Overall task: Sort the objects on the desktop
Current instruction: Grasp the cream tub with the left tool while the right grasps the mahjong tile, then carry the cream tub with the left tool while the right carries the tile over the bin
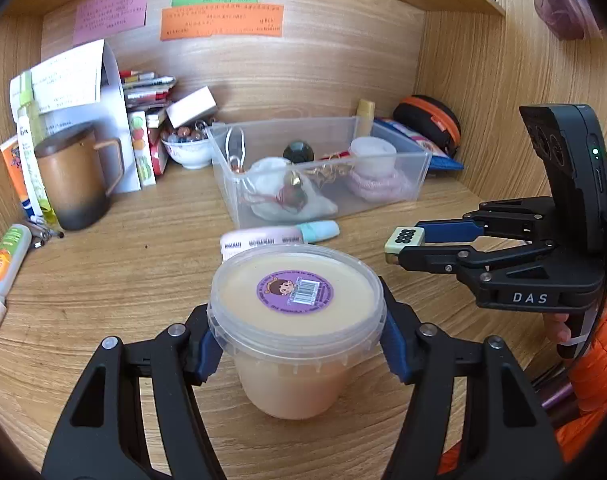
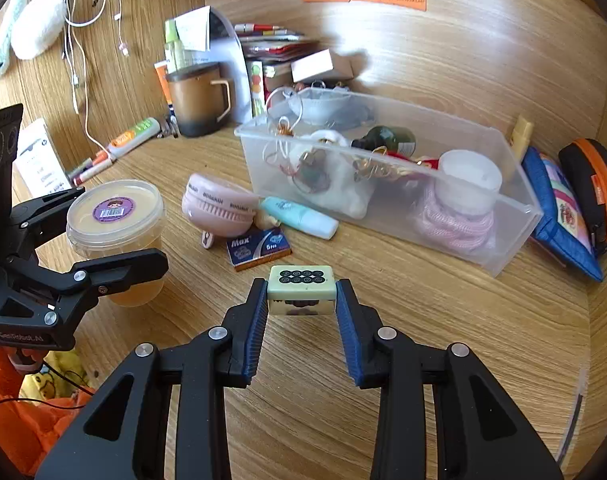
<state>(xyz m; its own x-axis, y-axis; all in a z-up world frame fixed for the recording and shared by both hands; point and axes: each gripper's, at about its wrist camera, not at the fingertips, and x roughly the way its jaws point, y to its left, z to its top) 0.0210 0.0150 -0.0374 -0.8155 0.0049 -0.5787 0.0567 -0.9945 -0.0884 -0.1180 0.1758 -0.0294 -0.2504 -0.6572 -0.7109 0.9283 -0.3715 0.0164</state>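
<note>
My left gripper is shut on a clear lidded tub of beige paste with a purple sticker, held just above the desk; the tub also shows in the right wrist view. My right gripper is shut on a pale green mahjong tile with black circles, held above the desk; the tile also shows in the left wrist view. A clear plastic bin of trinkets stands behind. A pink fan, a mint tube and a blue Max box lie in front of it.
A brown mug, papers, boxes and a bowl of beads crowd the back left. Tubes and pens lie at the left wall. A black-orange case and a blue pouch sit right of the bin. Cables hang on the left wall.
</note>
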